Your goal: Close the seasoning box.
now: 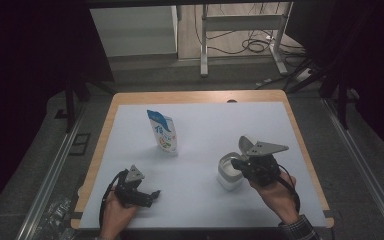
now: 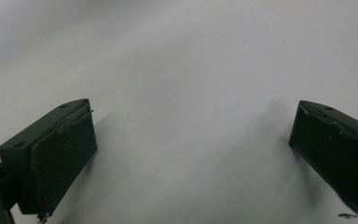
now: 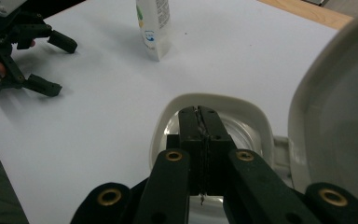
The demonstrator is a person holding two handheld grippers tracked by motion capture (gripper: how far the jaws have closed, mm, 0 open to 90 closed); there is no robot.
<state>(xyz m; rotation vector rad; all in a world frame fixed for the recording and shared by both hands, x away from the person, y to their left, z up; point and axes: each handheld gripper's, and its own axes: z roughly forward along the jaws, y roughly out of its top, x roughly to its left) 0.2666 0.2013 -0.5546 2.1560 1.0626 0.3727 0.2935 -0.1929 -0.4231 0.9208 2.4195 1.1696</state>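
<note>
A white tub (image 1: 227, 175) stands on the right part of the white sheet (image 1: 205, 125) with its hinged lid (image 1: 245, 143) tipped open. My right gripper (image 1: 237, 163) hangs just over the tub's mouth. In the right gripper view its jaws (image 3: 198, 113) are pressed together with nothing between them, above the tub's rim (image 3: 168, 122) and beside the lid (image 3: 335, 93). A blue and white pouch (image 1: 162, 132) stands upright near the sheet's middle, and is also seen as the pouch (image 3: 154, 28). My left gripper (image 1: 151, 195) rests low at the front left, open, with bare sheet between its fingers (image 2: 60, 154).
The wooden table edge (image 1: 200, 96) frames the sheet. Desk legs and cables (image 1: 252, 45) lie on the floor beyond the table. From the right gripper view, the left gripper (image 3: 56, 65) sits far off at the upper left.
</note>
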